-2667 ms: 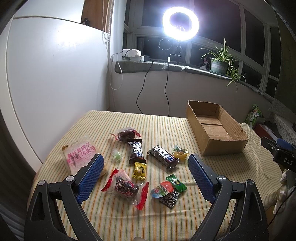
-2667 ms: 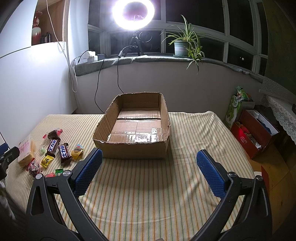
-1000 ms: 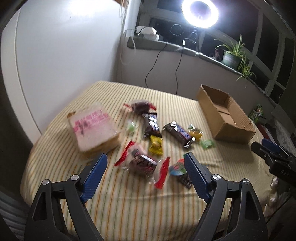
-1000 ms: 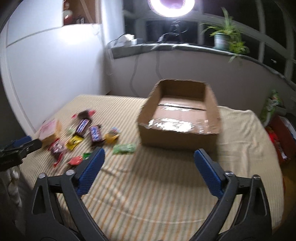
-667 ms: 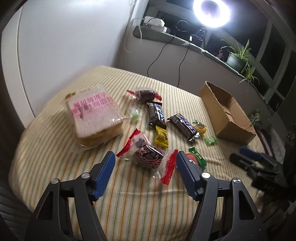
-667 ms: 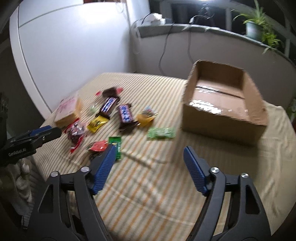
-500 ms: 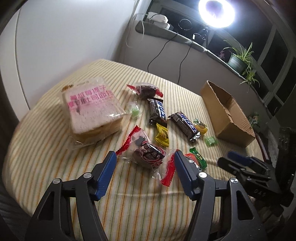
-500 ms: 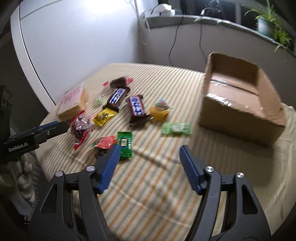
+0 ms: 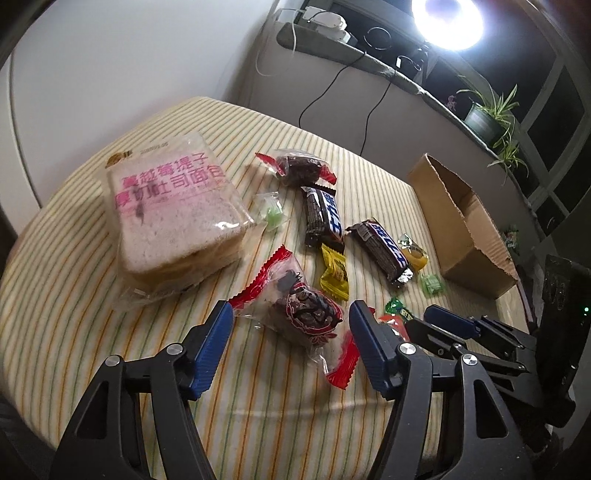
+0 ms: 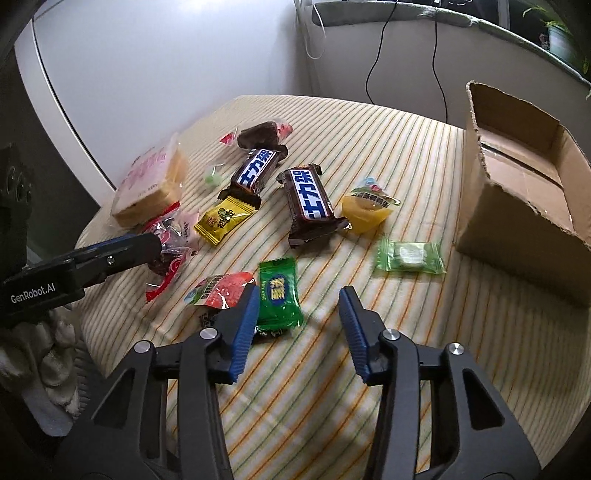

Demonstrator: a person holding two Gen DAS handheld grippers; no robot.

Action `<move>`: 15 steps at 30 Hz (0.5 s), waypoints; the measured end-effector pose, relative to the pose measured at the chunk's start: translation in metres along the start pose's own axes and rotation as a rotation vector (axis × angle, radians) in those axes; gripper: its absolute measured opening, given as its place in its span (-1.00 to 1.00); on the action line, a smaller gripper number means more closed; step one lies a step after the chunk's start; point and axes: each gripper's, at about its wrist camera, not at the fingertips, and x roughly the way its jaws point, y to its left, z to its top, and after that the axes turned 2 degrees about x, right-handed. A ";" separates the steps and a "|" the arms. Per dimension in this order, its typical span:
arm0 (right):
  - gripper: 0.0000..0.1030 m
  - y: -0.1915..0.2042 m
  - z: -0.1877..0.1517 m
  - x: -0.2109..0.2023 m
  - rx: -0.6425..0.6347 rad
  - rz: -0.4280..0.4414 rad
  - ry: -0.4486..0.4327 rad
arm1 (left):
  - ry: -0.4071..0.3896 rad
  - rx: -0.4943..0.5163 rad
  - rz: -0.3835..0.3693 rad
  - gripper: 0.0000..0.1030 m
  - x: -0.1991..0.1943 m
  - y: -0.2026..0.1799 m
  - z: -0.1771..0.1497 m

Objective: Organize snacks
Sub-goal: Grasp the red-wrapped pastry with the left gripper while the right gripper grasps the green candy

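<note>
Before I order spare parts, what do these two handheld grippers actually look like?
Both match: black, angular plastic bodies with triangular cut-outs and silver screw heads at the joints. Each of the left gripper fingers and right gripper fingers carries a blue ribbed pad. Seen from the right wrist, the left gripper's body reads "GenRobot.AI" in white. No cables or sleeves show.

You're in a home room: striped cloth on the tabletop (image 9: 66, 317), potted plant (image 9: 484, 118) on the windowsill, ring light (image 9: 447, 22).
</note>
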 end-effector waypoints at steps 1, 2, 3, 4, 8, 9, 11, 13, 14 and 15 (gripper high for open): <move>-0.10 0.001 0.000 0.001 -0.002 -0.002 0.000 | -0.001 0.004 0.004 0.26 0.001 -0.001 0.001; -0.11 0.001 0.000 0.001 -0.005 -0.005 0.001 | -0.001 0.005 0.004 0.26 0.002 -0.002 0.002; -0.12 0.001 0.001 0.002 -0.006 -0.008 0.002 | 0.000 0.004 0.004 0.26 0.003 -0.003 0.002; -0.13 0.000 0.001 0.003 -0.006 -0.008 0.002 | 0.001 0.003 0.004 0.26 0.004 -0.003 0.002; -0.15 -0.001 0.001 0.001 -0.008 -0.006 0.003 | 0.004 -0.010 -0.002 0.29 0.003 -0.003 0.002; -0.15 -0.001 0.001 0.002 -0.009 -0.007 0.002 | 0.006 -0.009 0.002 0.30 0.003 -0.003 0.003; -0.15 0.000 0.001 0.003 -0.021 -0.010 0.002 | 0.015 -0.003 0.022 0.30 0.007 -0.005 0.006; -0.15 0.003 0.002 0.003 -0.032 -0.013 0.000 | 0.020 -0.009 0.023 0.30 0.010 -0.004 0.008; -0.15 0.004 0.003 0.004 -0.038 -0.011 -0.002 | 0.021 -0.011 0.024 0.30 0.012 -0.005 0.009; -0.15 0.004 0.003 0.003 -0.040 -0.009 -0.003 | 0.023 -0.010 0.027 0.30 0.014 -0.005 0.009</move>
